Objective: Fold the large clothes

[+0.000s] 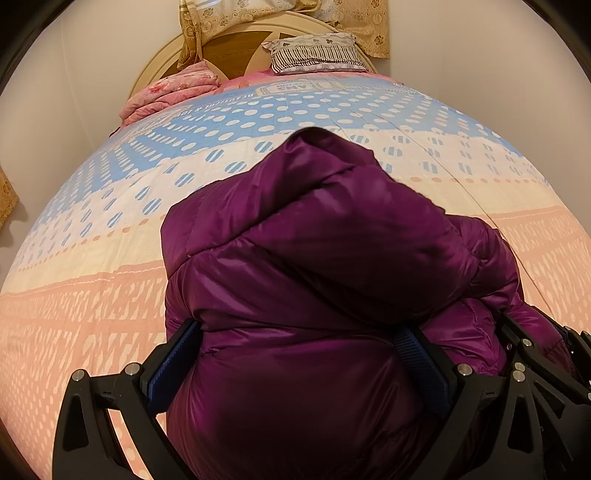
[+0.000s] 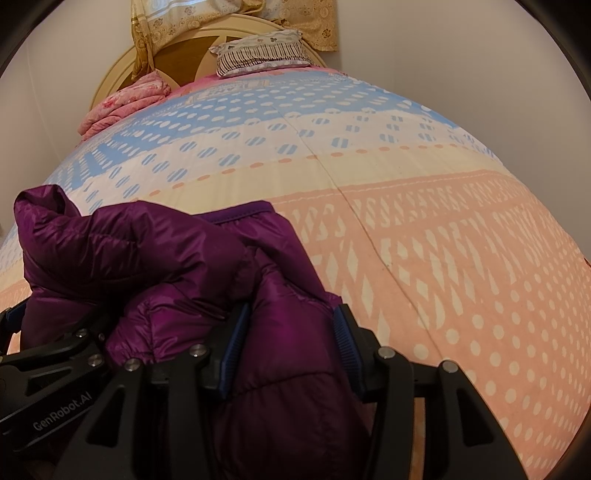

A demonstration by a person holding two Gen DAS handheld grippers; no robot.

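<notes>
A purple puffer jacket (image 1: 314,258) is bunched up over the near end of the bed; it also shows in the right wrist view (image 2: 155,251). My left gripper (image 1: 299,347) is shut on a thick fold of the jacket, blue pads pressing both sides. My right gripper (image 2: 290,332) is shut on another fold of the jacket, right beside the left one. The right gripper shows at the right edge of the left wrist view (image 1: 535,354), the left gripper at the left edge of the right wrist view (image 2: 55,343).
The bed (image 1: 92,295) has a pink, cream and blue dotted cover. A folded pink quilt (image 1: 170,92) and a striped pillow (image 1: 314,55) lie at the headboard (image 1: 166,55). Gold curtains (image 1: 369,26) hang behind. Plain walls stand on both sides.
</notes>
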